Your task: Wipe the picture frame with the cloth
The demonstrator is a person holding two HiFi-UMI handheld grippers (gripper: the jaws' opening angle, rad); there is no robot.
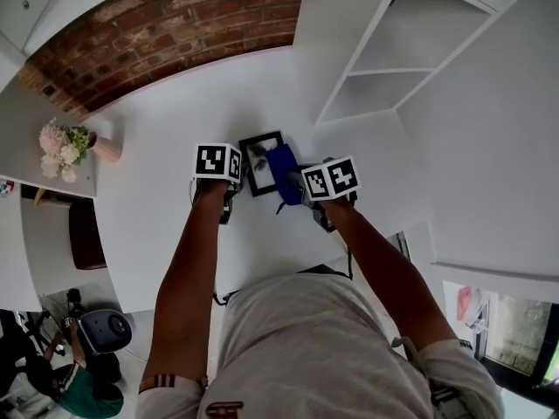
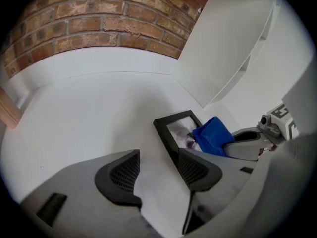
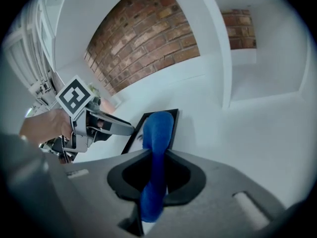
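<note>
Right gripper [image 3: 157, 158] clamps cloth [image 3: 158, 128] over picture frame [image 3: 175, 120].

You have a white table [image 1: 157, 147] before you, a brick wall [image 1: 175, 33] behind it, pink flowers [image 1: 63, 151] at its left edge, and white shelves [image 1: 393, 68] on your right.

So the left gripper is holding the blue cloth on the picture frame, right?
Not quite: the right gripper holds the blue cloth on the picture frame, as the right gripper view shows. The left gripper is open and empty.
</note>
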